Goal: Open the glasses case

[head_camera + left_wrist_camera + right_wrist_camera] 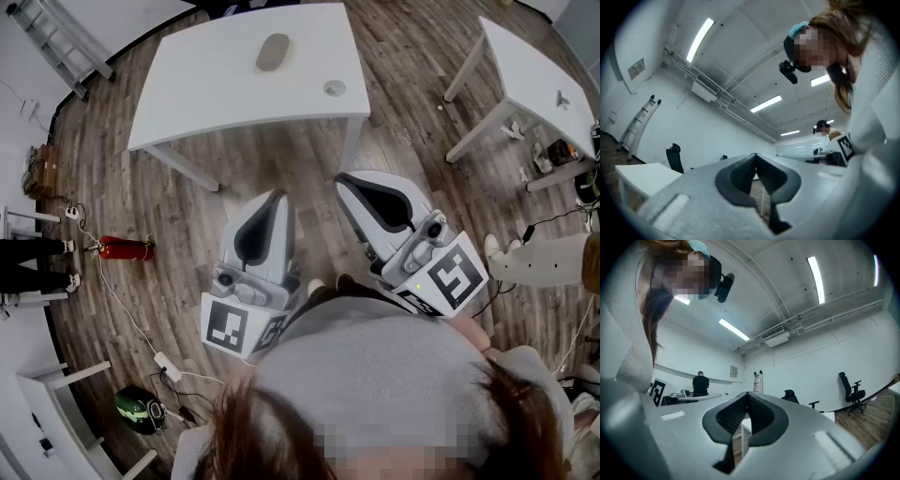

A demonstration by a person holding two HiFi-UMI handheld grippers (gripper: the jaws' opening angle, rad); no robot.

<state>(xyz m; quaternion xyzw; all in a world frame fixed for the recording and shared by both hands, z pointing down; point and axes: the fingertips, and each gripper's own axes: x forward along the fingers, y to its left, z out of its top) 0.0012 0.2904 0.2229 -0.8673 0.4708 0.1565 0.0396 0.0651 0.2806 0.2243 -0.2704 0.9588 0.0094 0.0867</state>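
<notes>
Table (216, 84) white; case (273, 52) grey-brown; floor (281, 178) brown wood planks; extinguisher (125, 247) red; left gripper (275, 197) and right gripper (345, 180) pale grey with black inner pads (253, 234); their cubes (230, 328) black-and-white squares; sweater (375, 366) grey, ribbed

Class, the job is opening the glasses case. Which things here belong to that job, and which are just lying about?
Belong to the job: oval grey-brown glasses case on the white table; left gripper and right gripper, both shut and empty.

Lying about: small round grey disc on the same table; red fire extinguisher and green-and-black device on the wooden floor; metal ladder.
</notes>
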